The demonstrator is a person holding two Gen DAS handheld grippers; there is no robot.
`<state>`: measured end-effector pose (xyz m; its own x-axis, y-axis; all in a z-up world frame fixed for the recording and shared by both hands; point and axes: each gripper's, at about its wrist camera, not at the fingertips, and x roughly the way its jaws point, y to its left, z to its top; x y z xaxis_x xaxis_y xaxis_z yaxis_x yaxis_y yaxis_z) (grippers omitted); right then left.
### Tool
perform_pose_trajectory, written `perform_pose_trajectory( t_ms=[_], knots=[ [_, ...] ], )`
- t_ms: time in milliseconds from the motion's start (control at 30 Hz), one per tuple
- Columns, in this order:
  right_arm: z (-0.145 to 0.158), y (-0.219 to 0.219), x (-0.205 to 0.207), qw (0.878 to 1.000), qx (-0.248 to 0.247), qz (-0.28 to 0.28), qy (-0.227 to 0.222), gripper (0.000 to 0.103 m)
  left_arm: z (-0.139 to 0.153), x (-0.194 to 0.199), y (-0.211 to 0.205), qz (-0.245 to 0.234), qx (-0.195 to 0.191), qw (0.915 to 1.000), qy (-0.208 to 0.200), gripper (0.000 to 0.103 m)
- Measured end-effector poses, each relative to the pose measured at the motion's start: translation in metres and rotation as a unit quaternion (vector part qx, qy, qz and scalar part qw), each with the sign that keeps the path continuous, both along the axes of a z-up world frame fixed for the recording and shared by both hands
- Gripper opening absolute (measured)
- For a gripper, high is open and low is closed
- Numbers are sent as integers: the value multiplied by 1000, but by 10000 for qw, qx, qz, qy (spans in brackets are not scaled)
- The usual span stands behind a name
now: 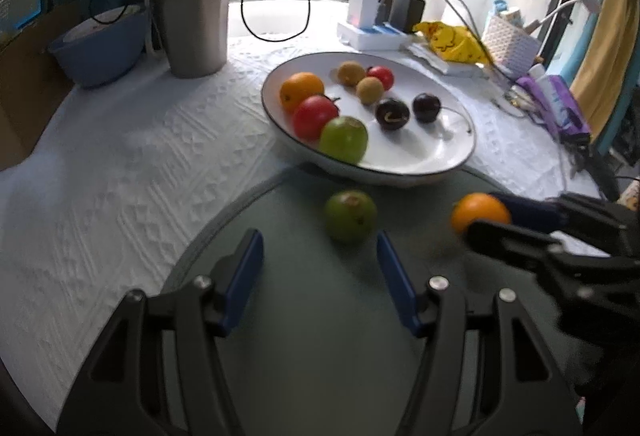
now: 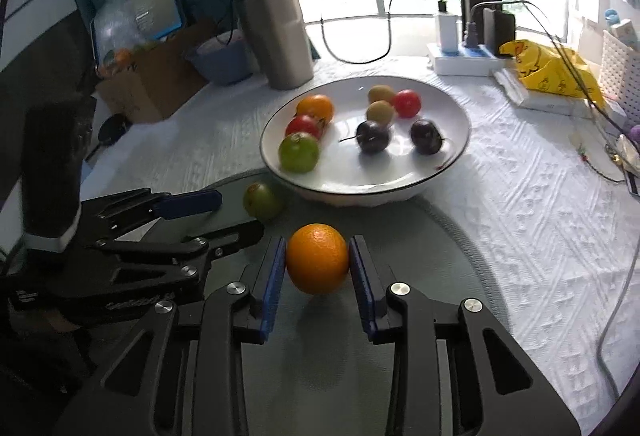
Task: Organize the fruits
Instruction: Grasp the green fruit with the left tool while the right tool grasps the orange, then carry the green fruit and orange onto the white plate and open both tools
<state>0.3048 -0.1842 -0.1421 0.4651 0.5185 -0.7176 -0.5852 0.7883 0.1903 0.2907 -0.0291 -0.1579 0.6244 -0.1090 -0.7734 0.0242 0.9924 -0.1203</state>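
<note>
A white bowl (image 1: 448, 155) (image 2: 448, 103) holds several fruits: an orange, red tomatoes, a green fruit, two brown ones and two dark plums. On the grey round mat (image 1: 300, 316) (image 2: 452, 248) in front of it lie a green fruit (image 1: 350, 216) (image 2: 263, 200) and an orange (image 1: 480, 211) (image 2: 317, 258). My left gripper (image 1: 320, 256) (image 2: 236, 211) is open, just short of the green fruit. My right gripper (image 2: 317, 256) (image 1: 486, 213) is shut on the orange, both blue pads touching its sides.
A steel tumbler (image 1: 192, 3) (image 2: 276, 35) and a blue bowl (image 1: 100, 47) stand behind the white bowl at the left. A power strip with chargers and cables (image 1: 380, 23) (image 2: 464, 51) and a yellow bag (image 1: 452, 39) lie at the back right.
</note>
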Motion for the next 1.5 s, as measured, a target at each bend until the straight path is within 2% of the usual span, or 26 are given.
perform_pose_trajectory(
  t_ms=[133,167,367,600,967,1133,1500],
  knots=[
    [5,-16,7,9998,92,-176,-22,35,0,7,-3,-34,-27,10000,-2,60],
    [6,-18,8,9998,105,-192,-30,35,-1,8,-3,-49,-21,10000,2,52],
    [15,-28,6,9994,135,-227,-227,35,1,10,-12,-300,16,9995,-40,29],
    [20,-31,8,9991,100,-273,-314,35,8,4,-12,-332,-88,9994,-65,28],
    [37,-30,11,9983,118,-280,-493,35,36,-8,-9,-367,-248,9984,-355,28],
    [41,-30,17,9982,130,-266,-518,35,46,-1,-15,-470,-288,9973,-495,28],
    [44,-33,41,9982,137,-300,-498,35,43,29,-25,-568,-334,9969,-423,28]
  ],
)
